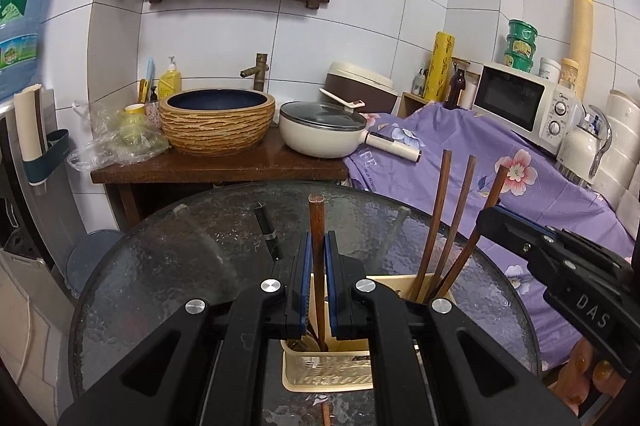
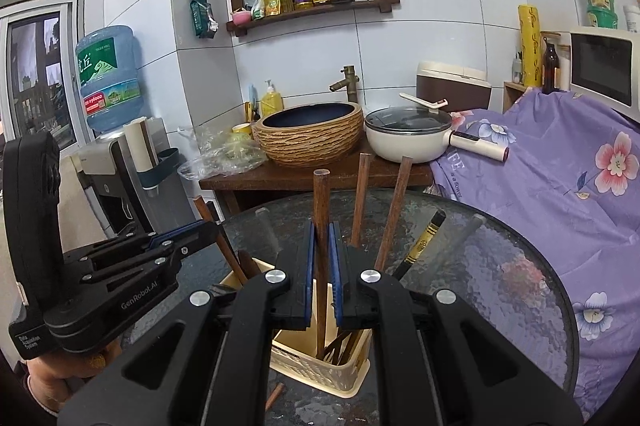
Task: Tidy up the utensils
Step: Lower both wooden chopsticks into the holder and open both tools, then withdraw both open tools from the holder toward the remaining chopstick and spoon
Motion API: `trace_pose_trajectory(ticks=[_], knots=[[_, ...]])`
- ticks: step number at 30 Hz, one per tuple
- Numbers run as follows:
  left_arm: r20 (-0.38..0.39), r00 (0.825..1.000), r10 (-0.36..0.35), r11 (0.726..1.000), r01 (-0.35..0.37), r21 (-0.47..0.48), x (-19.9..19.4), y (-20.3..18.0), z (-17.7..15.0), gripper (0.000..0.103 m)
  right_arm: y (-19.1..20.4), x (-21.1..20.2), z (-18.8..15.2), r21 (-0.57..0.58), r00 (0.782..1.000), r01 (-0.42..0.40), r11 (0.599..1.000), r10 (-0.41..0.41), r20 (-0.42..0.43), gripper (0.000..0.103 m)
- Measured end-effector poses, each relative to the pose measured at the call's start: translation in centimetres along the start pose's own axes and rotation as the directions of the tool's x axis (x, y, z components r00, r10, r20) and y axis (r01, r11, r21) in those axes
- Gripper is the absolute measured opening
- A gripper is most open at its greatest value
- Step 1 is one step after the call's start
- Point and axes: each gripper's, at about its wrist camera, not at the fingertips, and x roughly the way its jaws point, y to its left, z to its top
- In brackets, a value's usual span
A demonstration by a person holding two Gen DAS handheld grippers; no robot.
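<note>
A cream plastic utensil basket (image 1: 320, 372) (image 2: 316, 374) stands on the round glass table (image 1: 160, 266). My left gripper (image 1: 318, 238) is shut on a brown wooden chopstick (image 1: 316, 214), held upright with its lower end inside the basket. In the right wrist view my right gripper (image 2: 321, 230) is shut on another wooden chopstick (image 2: 321, 194), which also reaches down into the basket. Each gripper shows in the other's view: the right gripper (image 1: 486, 218) at the right, the left gripper (image 2: 212, 226) at the left. More chopsticks (image 1: 440, 218) (image 2: 396, 210) lean in the basket.
A black stick with a gold band (image 2: 420, 246) shows just past the basket. A loose wooden chopstick (image 2: 274, 396) lies on the glass at the basket's near side. Behind the table are a wooden stand with a basin (image 1: 218, 122) and a white pan (image 1: 320, 130). A purple flowered cloth (image 1: 460, 154) lies to the right.
</note>
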Motion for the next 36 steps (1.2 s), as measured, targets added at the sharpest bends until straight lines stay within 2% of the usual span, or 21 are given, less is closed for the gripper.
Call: trace_pose_trajectory(ticks=[2,4,6,7,8,10,12,16,18,23,29,36], knots=[[-0.002,1.000,-0.005,1.000,0.005,0.002,-0.1,-0.2,0.0,0.007,-0.3,0.0,0.0,0.010,1.000,0.004,1.000,-0.004,0.003,0.008],[0.002,1.000,-0.005,1.000,0.005,0.008,-0.4,-0.3,-0.1,0.011,-0.6,-0.1,-0.1,0.022,1.000,0.002,1.000,-0.002,0.005,0.010],[0.012,1.000,-0.008,1.000,0.008,0.007,-0.9,-0.1,-0.3,0.035,-0.7,-0.4,-0.1,0.024,1.000,0.006,1.000,-0.007,0.014,0.022],[0.019,1.000,-0.009,1.000,0.009,0.005,-1.3,0.0,-0.5,0.041,-0.8,-0.7,-0.2,0.026,1.000,0.008,1.000,-0.009,0.023,0.041],[0.026,1.000,-0.007,1.000,0.007,0.006,-1.5,0.0,-0.6,0.045,-0.8,-1.0,-0.3,0.030,0.999,0.010,1.000,-0.011,0.034,0.054],[0.038,0.999,0.000,1.000,-0.001,0.016,-2.3,0.1,-1.1,0.047,-1.0,-1.9,-0.5,0.034,0.998,0.021,0.999,-0.023,0.065,0.054],[0.040,0.999,0.000,1.000,-0.001,0.013,-2.8,0.4,-1.5,0.060,-1.1,-2.7,-0.9,0.035,0.997,0.012,0.999,-0.014,0.073,0.054],[0.050,0.999,-0.005,1.000,0.006,-0.011,-4.4,1.2,-3.0,0.073,-1.1,-4.0,-2.2,0.037,0.997,0.013,0.999,-0.016,0.073,0.059],[0.057,0.998,0.015,1.000,-0.014,-0.004,-5.2,1.3,-4.0,0.084,-1.0,-4.3,-3.1,0.030,0.998,0.023,0.999,-0.025,0.057,0.062],[0.030,0.999,0.032,0.999,-0.032,0.012,-6.0,1.6,-6.8,0.094,-1.0,-4.9,-5.6,0.040,1.000,0.005,0.999,-0.005,0.007,0.067],[-0.030,0.999,0.018,0.999,-0.019,-0.039,-6.3,3.0,-10.3,0.096,-0.3,-5.0,-9.2,0.030,0.998,-0.008,1.000,0.009,-0.061,0.070],[-0.101,0.994,0.044,0.994,-0.054,-0.097,-6.2,5.2,-14.1,0.096,0.0,-4.0,-13.5,0.051,0.986,-0.015,0.999,0.023,-0.165,0.070]])
